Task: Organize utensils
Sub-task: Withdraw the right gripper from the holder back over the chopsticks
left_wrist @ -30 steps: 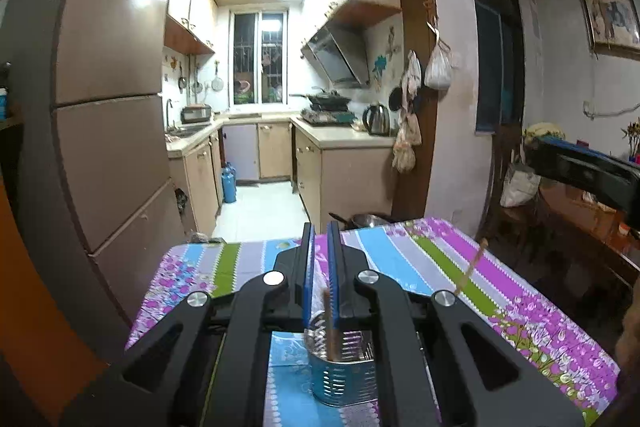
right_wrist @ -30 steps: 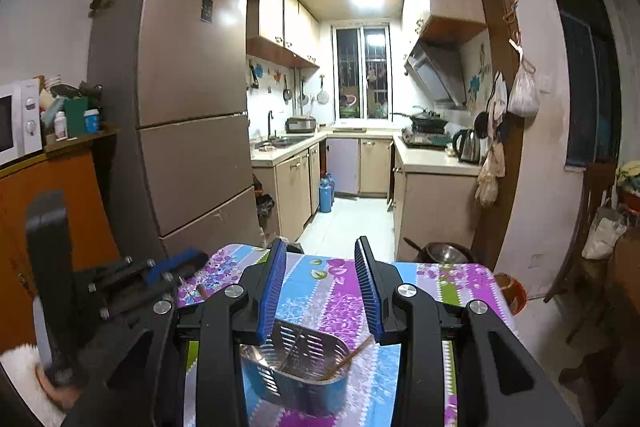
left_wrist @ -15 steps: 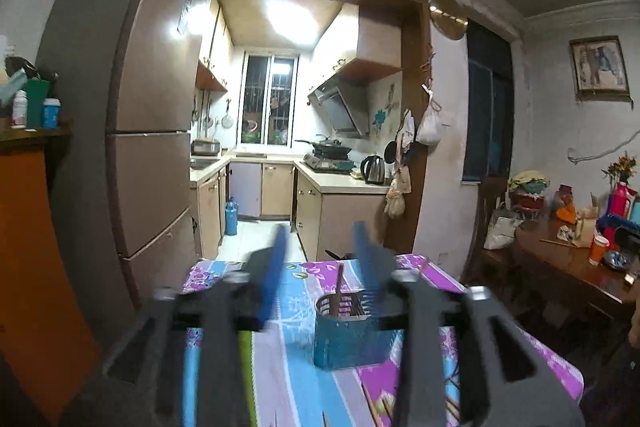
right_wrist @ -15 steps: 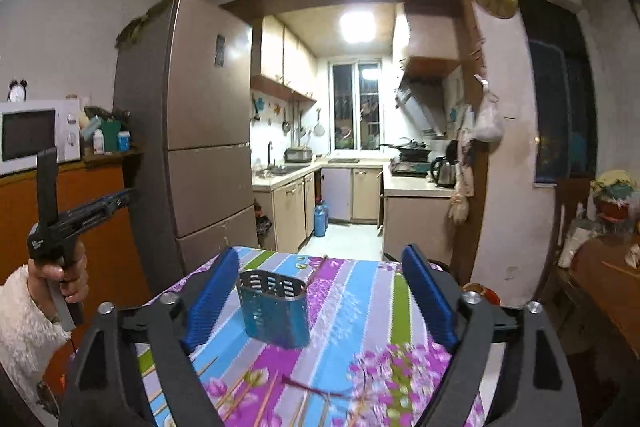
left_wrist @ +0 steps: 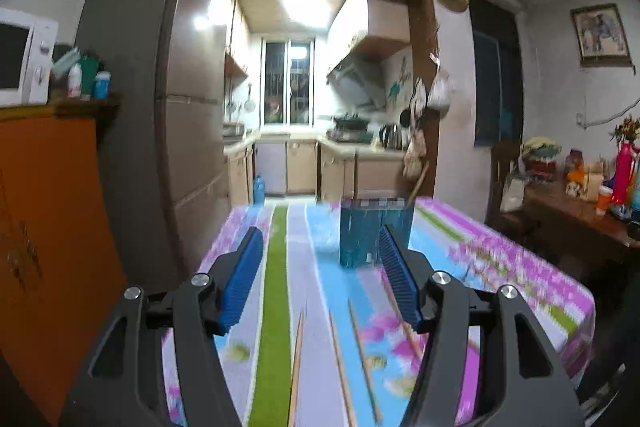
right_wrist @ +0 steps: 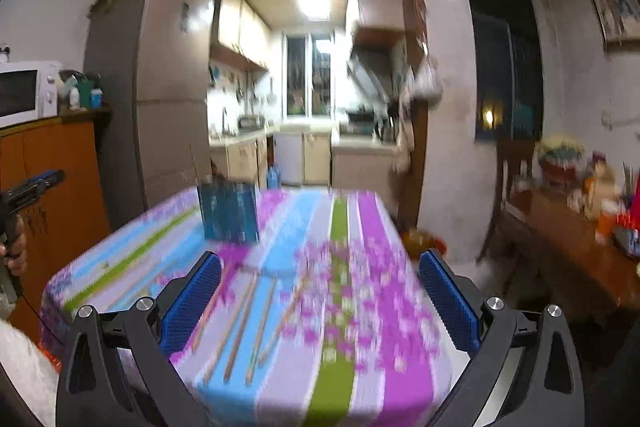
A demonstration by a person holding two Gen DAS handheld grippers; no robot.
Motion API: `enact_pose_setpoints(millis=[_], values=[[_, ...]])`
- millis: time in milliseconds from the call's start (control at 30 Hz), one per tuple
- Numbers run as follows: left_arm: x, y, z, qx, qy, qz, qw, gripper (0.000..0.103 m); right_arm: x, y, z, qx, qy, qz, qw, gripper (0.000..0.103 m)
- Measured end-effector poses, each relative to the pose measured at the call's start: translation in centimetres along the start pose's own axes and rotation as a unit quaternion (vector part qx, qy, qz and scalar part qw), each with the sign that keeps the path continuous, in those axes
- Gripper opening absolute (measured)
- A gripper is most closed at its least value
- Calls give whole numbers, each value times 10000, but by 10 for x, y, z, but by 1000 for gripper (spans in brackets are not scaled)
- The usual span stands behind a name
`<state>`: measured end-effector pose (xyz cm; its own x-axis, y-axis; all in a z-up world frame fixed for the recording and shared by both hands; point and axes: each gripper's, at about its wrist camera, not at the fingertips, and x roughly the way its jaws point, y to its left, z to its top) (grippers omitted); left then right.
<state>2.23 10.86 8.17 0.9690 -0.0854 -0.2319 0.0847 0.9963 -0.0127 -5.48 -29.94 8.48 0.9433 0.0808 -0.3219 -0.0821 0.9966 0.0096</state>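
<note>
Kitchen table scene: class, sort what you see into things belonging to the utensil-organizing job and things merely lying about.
Belonging to the job:
- blue utensil holder
- loose chopsticks on the tablecloth
- left tool, open
- right tool, open

Just lying about:
- microwave
- fridge
- red flask

Left hand-held gripper [left_wrist: 320, 269] parted, empty, chopsticks [left_wrist: 362, 349] below, holder [left_wrist: 370, 233] ahead

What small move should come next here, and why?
Probably lower one open gripper, say the right gripper, onto a loose chopstick and close on it. Both grippers are empty, their jaws just opened, several chopsticks lie flat on the tablecloth, and the holder stands upright beyond them.
</note>
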Motion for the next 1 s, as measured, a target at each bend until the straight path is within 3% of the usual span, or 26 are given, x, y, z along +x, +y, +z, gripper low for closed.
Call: enact_pose_setpoints(millis=[167,300,367,433,500,600,800,1000], values=[[-5,4,-51,80,670,227,9975,58,7,23,-49,-350,201,-134,9991,95],[-13,11,-94,162,1144,409,9925,57,22,53,-84,-775,582,14,9953,64],[-18,10,-112,96,1327,308,9906,52,28,66,-97,-862,711,138,9936,51],[-22,8,-126,20,1475,197,9889,49,34,76,-109,-943,812,224,9920,44],[-22,0,-139,29,1616,86,9868,43,39,82,-114,-891,859,319,9918,25],[-21,-21,-150,344,1641,-94,9858,40,45,88,-119,-690,942,543,9917,16],[-15,-45,-144,725,1310,-160,9886,40,55,98,-114,-766,855,662,9912,16],[1,-68,-141,926,1339,-449,9856,40,66,108,-113,-933,898,839,9880,16]])
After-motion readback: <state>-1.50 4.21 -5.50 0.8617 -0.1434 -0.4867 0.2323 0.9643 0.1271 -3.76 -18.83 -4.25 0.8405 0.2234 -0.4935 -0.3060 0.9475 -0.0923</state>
